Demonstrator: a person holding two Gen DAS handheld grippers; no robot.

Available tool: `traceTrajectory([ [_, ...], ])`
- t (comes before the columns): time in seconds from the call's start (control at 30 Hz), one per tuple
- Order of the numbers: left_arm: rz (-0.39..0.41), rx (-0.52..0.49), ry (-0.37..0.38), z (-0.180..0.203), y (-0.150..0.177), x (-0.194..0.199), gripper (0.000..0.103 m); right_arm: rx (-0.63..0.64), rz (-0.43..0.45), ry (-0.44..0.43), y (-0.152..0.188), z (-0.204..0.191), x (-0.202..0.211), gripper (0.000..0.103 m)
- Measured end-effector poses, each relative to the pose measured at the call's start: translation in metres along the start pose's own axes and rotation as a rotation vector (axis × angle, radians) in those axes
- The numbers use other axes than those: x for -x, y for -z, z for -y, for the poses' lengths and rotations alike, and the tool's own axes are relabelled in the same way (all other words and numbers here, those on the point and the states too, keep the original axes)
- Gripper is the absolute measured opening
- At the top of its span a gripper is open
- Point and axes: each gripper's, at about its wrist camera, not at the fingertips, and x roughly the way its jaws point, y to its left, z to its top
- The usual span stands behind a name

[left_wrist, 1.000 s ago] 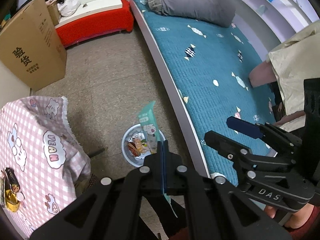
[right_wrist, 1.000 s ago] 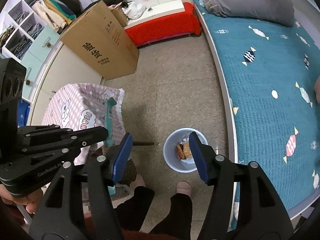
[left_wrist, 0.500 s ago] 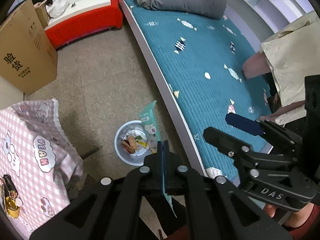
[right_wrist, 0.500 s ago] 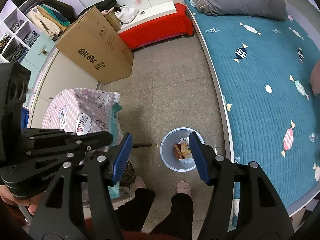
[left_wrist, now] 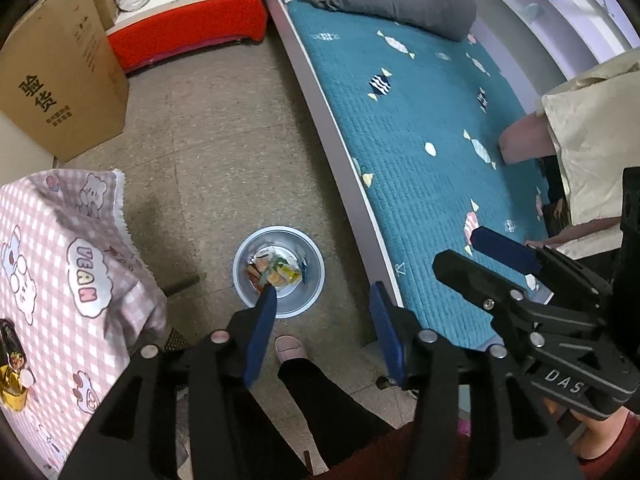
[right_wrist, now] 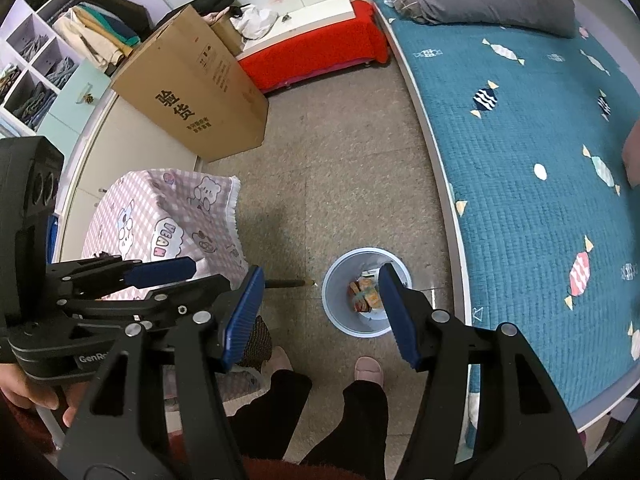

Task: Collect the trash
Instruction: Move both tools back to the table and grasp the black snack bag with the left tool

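Trash [left_wrist: 274,270] lies in the round grey bin [left_wrist: 308,298] on the floor, between the bed and the covered bench: orange and yellow wrappers, plus a pale green packet on top. Writing on the wrappers is too small to read.

Left tongs [left_wrist: 322,320] hang above the bin with jaws apart and nothing between them. They have just been opening; before, the jaws were pressed shut on the green packet, which stood up over the bin. Right tongs [right_wrist: 320,316] are also released, empty, w/ the bin showing between the blue pads, same as before.

Readable text: "DAS" on the right tongs' body in the left view; "GenRo…" (cut off) on the left tongs' body in the right view. The cardboard box [right_wrist: 192,92] carries 验货 in black. The pink check cloth [left_wrist: 60,264] on the bench has "VEGAN" in a cloud.

Only the left view shows a gold wrapper [left_wrist: 12,384] at the bench edge and a person in a cream top [left_wrist: 596,140] on the teal bed [left_wrist: 420,128]. Only the right view shows the shelves w/ folded clothes [right_wrist: 48,52] and both slippers [right_wrist: 368,370].
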Motion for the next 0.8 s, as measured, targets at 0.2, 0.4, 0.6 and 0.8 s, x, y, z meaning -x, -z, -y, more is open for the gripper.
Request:
traceTrajectory([
  [0.2, 0.015, 0.071, -0.019, -0.029, 0.013, 0.012, 0.048, 0.056, -0.033, -0.023, -0.002, -0.030, -0.015, 0.059],
  [0.4, 0.075, 0.209, -0.064, -0.092, 0.035, 0.043, 0.052, 0.163, -0.076, -0.070, -0.007, -0.092, -0.039, 0.059],
  [0.6, 0.125, 0.381, -0.129, -0.178, 0.071, 0.075, 0.054, 0.282, -0.116, -0.115, -0.004, -0.171, -0.069, 0.059],
  [0.8, 0.142, 0.535, -0.192, -0.268, 0.112, 0.098, 0.060, 0.375, -0.154, -0.156, 0.004, -0.258, -0.105, 0.059],
])
